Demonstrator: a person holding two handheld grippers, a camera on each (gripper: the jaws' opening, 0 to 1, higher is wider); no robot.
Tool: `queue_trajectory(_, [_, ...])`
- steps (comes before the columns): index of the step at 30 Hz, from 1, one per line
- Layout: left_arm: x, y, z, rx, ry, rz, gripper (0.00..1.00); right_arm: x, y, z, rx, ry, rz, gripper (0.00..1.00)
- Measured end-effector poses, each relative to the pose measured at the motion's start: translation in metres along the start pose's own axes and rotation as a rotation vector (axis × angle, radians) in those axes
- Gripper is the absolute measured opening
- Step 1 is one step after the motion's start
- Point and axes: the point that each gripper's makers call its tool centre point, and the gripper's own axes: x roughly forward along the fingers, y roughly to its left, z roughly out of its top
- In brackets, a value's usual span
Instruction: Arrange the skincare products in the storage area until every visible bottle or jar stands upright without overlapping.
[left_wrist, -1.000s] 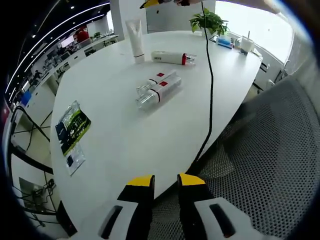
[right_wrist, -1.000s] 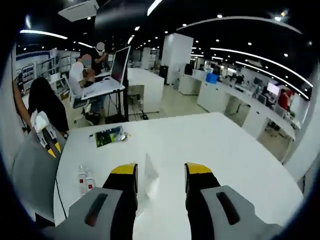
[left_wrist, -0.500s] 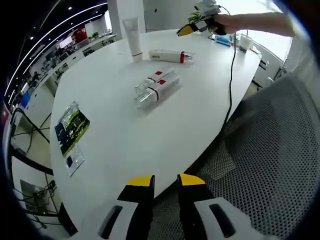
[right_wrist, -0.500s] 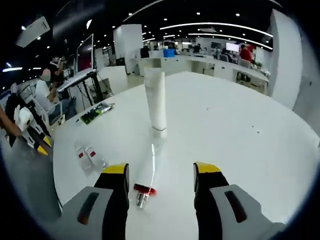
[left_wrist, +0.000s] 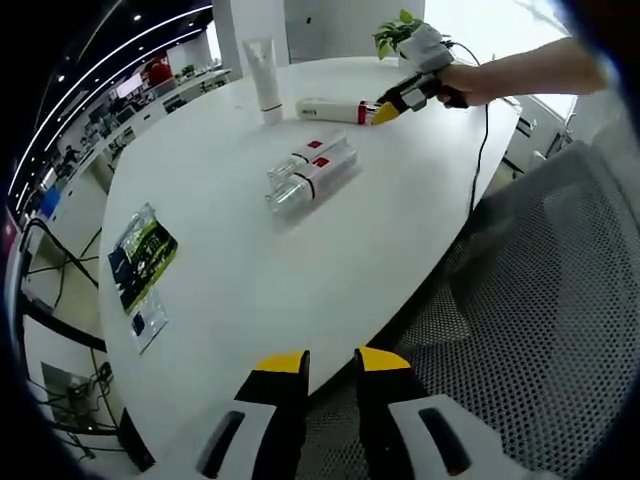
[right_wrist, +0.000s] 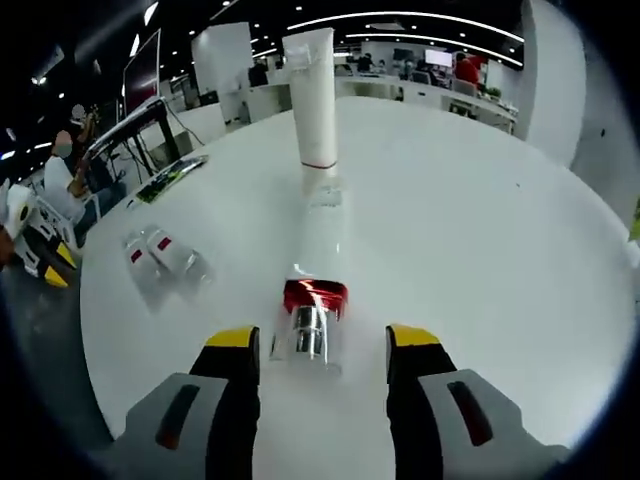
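A white tube (left_wrist: 268, 75) (right_wrist: 315, 100) stands upright on its cap at the far side of the white table (left_wrist: 230, 290). Beside it lies a white bottle with a red band (left_wrist: 335, 111) (right_wrist: 312, 290), its silver nozzle pointing at my right gripper (right_wrist: 323, 345) (left_wrist: 385, 110). That gripper is open, with the nozzle end between its yellow tips, untouched. Two clear bottles with red labels (left_wrist: 310, 172) (right_wrist: 160, 255) lie side by side mid-table. My left gripper (left_wrist: 328, 365) hovers over the near table edge, its jaws slightly apart and holding nothing.
A green packet (left_wrist: 145, 250) (right_wrist: 165, 175) and a smaller sachet (left_wrist: 150, 315) lie at the table's left. A potted plant (left_wrist: 400, 35) stands at the far edge. A grey mesh chair (left_wrist: 540, 330) is on the right, and a black cable (left_wrist: 480, 150) trails off the table.
The right gripper has come down to the table and closed in on the lying red-banded bottle's nozzle end. The left gripper and the bottles have stayed put.
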Motion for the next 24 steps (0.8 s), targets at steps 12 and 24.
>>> queue_trajectory(12, [0.0015,-0.0031,-0.0026,0.008,0.017,-0.012,0.19,0.0066,0.0053,-0.0013,0.043,-0.055,-0.024,0.30])
queue_trajectory(24, [0.0017,-0.0026,-0.0048,0.009,0.028,-0.012,0.19,0.0058,0.0051,0.0015,0.078,-0.051,-0.032,0.26])
